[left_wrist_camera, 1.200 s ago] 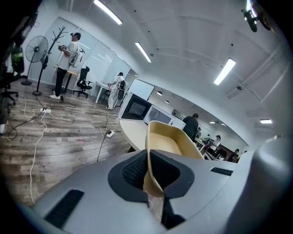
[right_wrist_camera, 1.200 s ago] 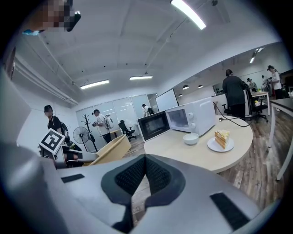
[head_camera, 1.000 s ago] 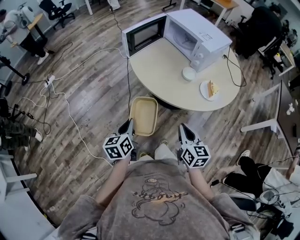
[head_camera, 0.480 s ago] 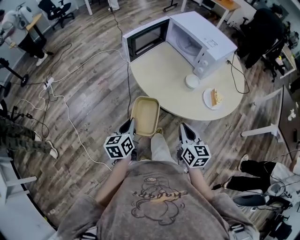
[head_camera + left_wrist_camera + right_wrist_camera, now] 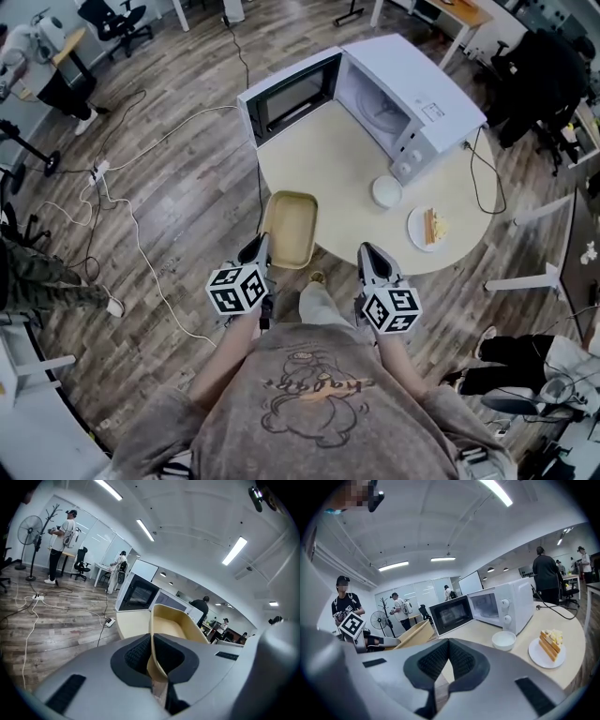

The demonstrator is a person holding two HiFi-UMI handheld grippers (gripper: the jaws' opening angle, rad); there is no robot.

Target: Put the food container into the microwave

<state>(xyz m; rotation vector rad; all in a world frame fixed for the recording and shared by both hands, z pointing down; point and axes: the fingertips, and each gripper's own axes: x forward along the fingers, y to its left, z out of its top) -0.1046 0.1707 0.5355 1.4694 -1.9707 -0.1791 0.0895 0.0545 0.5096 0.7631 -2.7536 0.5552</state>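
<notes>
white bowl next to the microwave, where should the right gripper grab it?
Pinch the white bowl at its near rim, one jaw inside and one outside, coming down from above on the person's side. It sits upright and open, and the microwave stands close behind its far rim. The right gripper is shut and would need to open first.
</notes>
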